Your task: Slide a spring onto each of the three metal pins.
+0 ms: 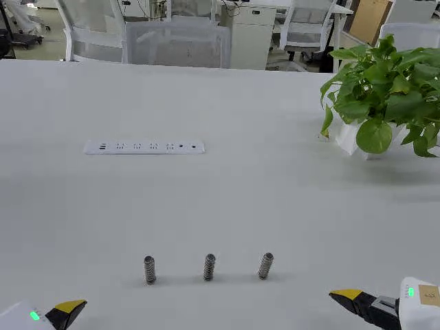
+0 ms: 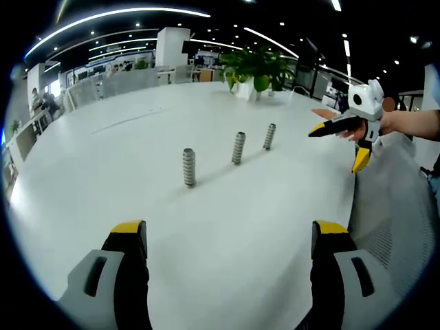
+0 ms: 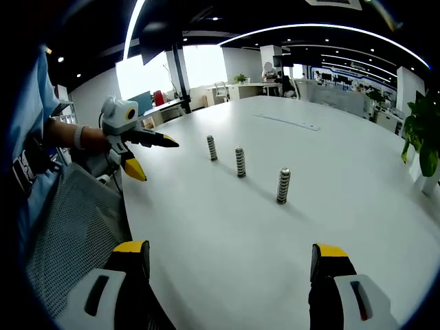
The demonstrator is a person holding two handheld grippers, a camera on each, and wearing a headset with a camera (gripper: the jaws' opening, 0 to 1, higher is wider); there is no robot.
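Observation:
Three upright metal pins stand in a row on the white table, each with a spring coiled around it: the left pin (image 1: 150,269) (image 2: 189,167) (image 3: 212,148), the middle pin (image 1: 210,267) (image 2: 238,148) (image 3: 240,161) and the right pin (image 1: 265,265) (image 2: 269,137) (image 3: 282,185). My left gripper (image 2: 227,237) (image 1: 75,306) (image 3: 148,151) is open and empty near the table's front left edge. My right gripper (image 3: 230,258) (image 1: 344,297) (image 2: 337,141) is open and empty at the front right. Both hang well short of the pins.
A white power strip (image 1: 144,147) lies mid-table. A potted green plant (image 1: 385,89) stands at the far right. Office chairs (image 1: 175,41) and desks lie beyond the table's far edge. A mesh chair (image 3: 69,234) sits at the near edge.

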